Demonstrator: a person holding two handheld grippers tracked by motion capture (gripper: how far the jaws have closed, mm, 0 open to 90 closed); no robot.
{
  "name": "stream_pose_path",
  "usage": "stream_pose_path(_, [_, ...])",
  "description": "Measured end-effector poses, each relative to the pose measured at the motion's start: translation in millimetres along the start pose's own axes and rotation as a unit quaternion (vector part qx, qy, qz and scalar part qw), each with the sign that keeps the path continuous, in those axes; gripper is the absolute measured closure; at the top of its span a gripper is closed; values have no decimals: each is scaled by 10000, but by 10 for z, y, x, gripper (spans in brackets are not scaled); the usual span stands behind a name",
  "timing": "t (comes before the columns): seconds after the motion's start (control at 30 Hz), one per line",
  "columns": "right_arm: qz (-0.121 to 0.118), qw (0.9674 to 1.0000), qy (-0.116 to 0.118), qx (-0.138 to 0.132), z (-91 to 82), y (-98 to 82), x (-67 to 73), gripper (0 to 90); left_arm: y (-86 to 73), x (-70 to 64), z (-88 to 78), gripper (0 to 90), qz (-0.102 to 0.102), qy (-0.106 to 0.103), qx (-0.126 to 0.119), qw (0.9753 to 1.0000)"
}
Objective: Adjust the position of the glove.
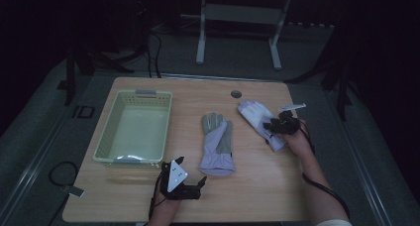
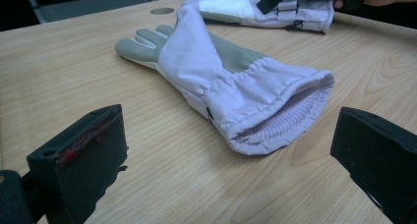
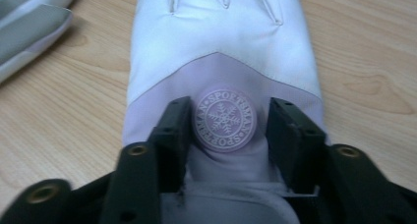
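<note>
Two pale lilac and white gloves lie on the wooden table (image 1: 247, 186). The middle glove (image 1: 218, 141) (image 2: 221, 71) lies palm side up, its open cuff toward the front edge. My left gripper (image 1: 190, 170) (image 2: 226, 155) rests near the front edge, open, its jaws wide on either side of that cuff and apart from it. The right glove (image 1: 252, 112) (image 3: 221, 32) lies angled at the right. My right gripper (image 1: 271, 127) (image 3: 225, 126) is down on its wrist part, jaws pinching a raised fold of fabric that carries a round snowflake badge (image 3: 225, 120).
A pale green plastic basket (image 1: 146, 93) stands at the table's left, nothing in it. A round cable hole (image 1: 236, 94) sits near the far edge. Part of the middle glove (image 3: 29, 22) shows at the left in the right gripper view. A metal frame stands on the floor beyond.
</note>
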State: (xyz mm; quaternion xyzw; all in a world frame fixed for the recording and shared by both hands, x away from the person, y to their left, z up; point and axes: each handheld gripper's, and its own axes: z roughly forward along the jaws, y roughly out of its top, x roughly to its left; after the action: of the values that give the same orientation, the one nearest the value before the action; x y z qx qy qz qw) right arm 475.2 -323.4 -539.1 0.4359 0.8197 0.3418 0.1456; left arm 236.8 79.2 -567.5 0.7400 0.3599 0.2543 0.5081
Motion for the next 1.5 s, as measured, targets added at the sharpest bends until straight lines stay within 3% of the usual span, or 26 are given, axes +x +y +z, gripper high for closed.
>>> stream_pose_path(0.27, [-81, 9997, -206, 72, 2, 22, 90, 636, 1, -2, 1, 4, 6, 16, 7, 10000])
stream_pose_path(0.4, [49, 9997, -247, 23, 7, 9, 100, 645, 1, -3, 2, 4, 9, 17, 8, 10000])
stream_pose_path(0.57, [153, 9989, -441, 57, -5, 31, 173, 741, 1, -2, 1, 4, 8, 17, 12, 10000])
stream_pose_path(0.73, [491, 9965, -659, -124, -72, 46, 248, 779, 1, -3, 1, 4, 0, 15, 0, 10000])
stream_pose_path(0.97, [629, 9929, -979, -254, -223, 105, 403, 789, 1, -1, 2, 4, 3, 15, 6, 10000])
stream_pose_path(1.0, [691, 9921, -997, -305, -261, 118, 426, 789, 1, -1, 2, 4, 3, 15, 6, 10000])
stream_pose_path(1.07, [1072, 9872, -1013, -609, -463, 132, 499, 790, 1, -1, 0, 4, -7, 14, 3, 10000])
stream_pose_path(1.13, [1295, 9828, -1053, -787, -600, 125, 561, 792, 1, -1, 0, 4, 4, 12, 13, 10000])
stream_pose_path(1.27, [1519, 9770, -1171, -927, -810, 95, 682, 798, 0, -3, 1, 4, 0, 2, 0, 10000])
stream_pose_path(1.37, [1579, 9754, -1215, -948, -896, 61, 735, 800, 1, -4, 2, 4, 5, 0, 3, 10000])
stream_pose_path(1.5, [1752, 9693, -1357, -1069, -1061, -46, 857, 799, 1, -4, 3, 4, 3, 1, 6, 10000])
